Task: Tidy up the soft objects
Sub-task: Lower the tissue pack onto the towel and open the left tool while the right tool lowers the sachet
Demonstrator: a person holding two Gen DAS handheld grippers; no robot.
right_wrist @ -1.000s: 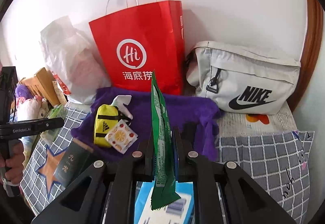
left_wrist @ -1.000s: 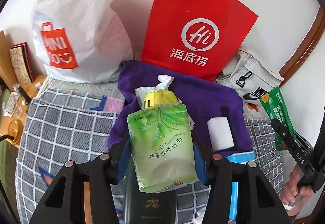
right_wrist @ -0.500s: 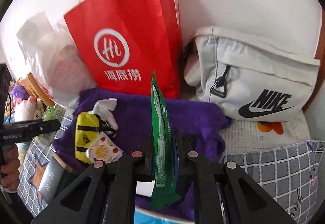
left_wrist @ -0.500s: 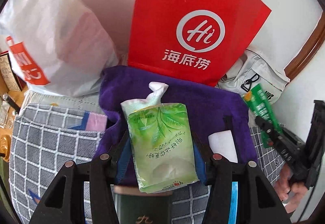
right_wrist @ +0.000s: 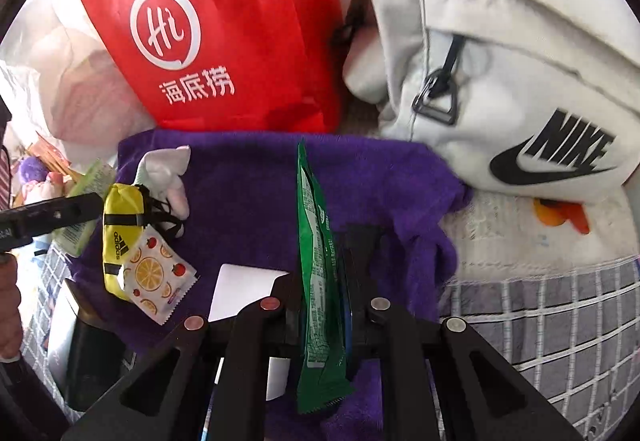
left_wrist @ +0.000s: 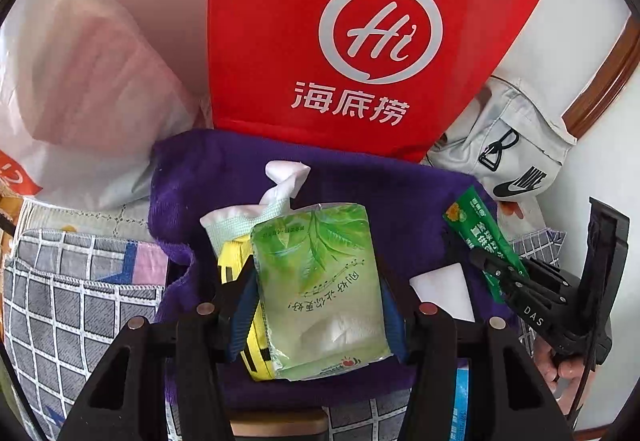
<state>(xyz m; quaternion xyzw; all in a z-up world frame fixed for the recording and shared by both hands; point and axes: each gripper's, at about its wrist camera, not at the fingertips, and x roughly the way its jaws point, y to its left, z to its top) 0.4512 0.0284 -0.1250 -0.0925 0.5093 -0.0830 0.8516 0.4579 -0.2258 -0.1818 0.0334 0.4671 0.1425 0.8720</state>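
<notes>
My left gripper point(left_wrist: 316, 297) is shut on a light green tissue pack point(left_wrist: 320, 281) and holds it above a purple towel point(left_wrist: 224, 169). My right gripper point(right_wrist: 320, 281) is shut on a thin dark green sachet point(right_wrist: 316, 241) held upright on edge over the same towel point(right_wrist: 248, 181). The sachet also shows in the left wrist view point(left_wrist: 480, 237). On the towel lie a yellow Adidas pouch point(right_wrist: 120, 225), a white drawstring bag point(right_wrist: 164, 173), a fruit-print wipe packet point(right_wrist: 160, 277) and a white pad point(right_wrist: 244, 289).
A red paper bag point(right_wrist: 224, 25) stands behind the towel against the wall. A grey Nike bag point(right_wrist: 512, 73) lies at the right, a white plastic bag point(left_wrist: 80, 73) at the left. A dark box point(right_wrist: 84, 353) sits at the towel's near left on checked bedding point(right_wrist: 552, 321).
Both grippers have moved forward toward the red bag and the towel, still holding their packs. The red bag and Nike bag now look much larger.
</notes>
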